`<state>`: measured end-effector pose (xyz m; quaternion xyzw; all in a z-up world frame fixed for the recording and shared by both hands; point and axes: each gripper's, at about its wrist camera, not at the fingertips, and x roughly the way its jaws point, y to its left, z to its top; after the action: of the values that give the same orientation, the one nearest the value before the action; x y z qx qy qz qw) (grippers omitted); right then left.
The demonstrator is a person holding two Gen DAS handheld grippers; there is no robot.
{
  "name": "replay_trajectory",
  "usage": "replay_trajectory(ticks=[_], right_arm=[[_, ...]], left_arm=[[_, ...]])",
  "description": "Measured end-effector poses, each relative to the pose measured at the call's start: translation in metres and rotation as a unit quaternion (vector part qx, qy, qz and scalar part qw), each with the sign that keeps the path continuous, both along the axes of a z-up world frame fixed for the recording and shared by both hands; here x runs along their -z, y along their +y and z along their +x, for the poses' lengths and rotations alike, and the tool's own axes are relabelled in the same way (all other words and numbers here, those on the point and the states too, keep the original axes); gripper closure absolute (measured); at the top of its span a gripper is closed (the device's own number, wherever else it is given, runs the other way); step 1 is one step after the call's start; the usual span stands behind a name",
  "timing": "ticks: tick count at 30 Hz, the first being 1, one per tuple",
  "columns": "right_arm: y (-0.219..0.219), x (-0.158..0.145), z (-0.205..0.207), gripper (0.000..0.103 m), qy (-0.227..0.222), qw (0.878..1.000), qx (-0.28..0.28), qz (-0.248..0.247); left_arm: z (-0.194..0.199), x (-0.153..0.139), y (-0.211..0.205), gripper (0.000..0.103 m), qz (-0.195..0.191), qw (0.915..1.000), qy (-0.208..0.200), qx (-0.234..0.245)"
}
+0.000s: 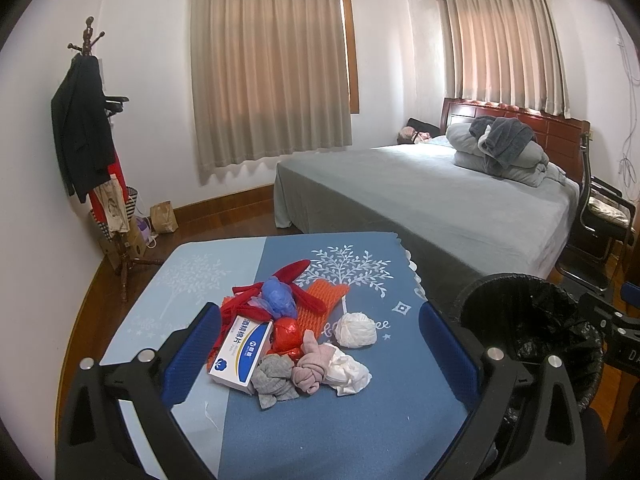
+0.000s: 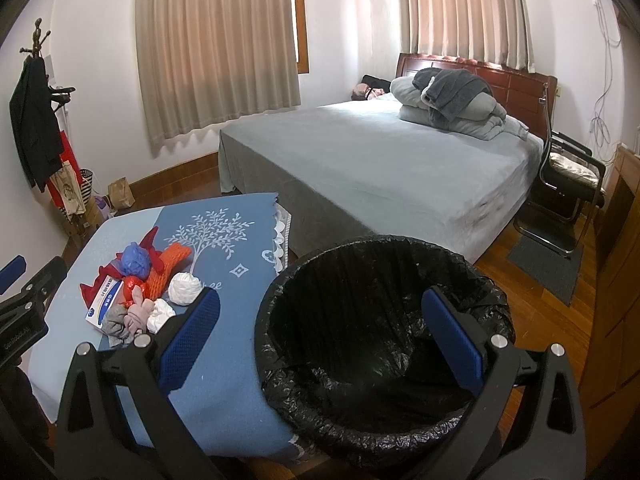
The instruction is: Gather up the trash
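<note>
A pile of trash lies on the blue tablecloth [image 1: 360, 432]: a white-and-blue box [image 1: 242, 354], a blue plastic wad [image 1: 280, 296], orange foam netting [image 1: 322, 304], a red crumpled wrapper [image 1: 286, 334], grey [image 1: 276, 380] and pink [image 1: 312, 368] knotted cloths, and white crumpled paper [image 1: 355, 330]. My left gripper [image 1: 320, 352] is open and empty, just short of the pile. My right gripper [image 2: 320, 328] is open and empty above the black-lined trash bin [image 2: 384, 320]. The bin [image 1: 532, 320] stands right of the table. The pile also shows in the right wrist view [image 2: 136, 288].
A grey bed [image 1: 440, 204] stands behind the table with folded bedding [image 1: 500, 152]. A coat rack [image 1: 88, 140] with clothes stands at the left wall, with a paper bag [image 1: 163, 218] on the floor. A black chair [image 2: 568, 184] and a wooden cabinet [image 2: 616, 280] stand at the right.
</note>
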<state>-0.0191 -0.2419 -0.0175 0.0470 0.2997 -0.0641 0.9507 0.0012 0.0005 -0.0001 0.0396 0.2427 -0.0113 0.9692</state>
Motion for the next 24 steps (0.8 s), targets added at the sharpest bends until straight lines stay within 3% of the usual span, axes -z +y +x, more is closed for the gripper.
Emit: replay_trajectory(ticks=[24], right_arm=[[0.0063, 0.0061, 0.0018, 0.005, 0.001, 1.0, -0.003, 0.0]], left_arm=[[0.0003, -0.0005, 0.0018, 0.006, -0.002, 1.0, 0.0, -0.001]])
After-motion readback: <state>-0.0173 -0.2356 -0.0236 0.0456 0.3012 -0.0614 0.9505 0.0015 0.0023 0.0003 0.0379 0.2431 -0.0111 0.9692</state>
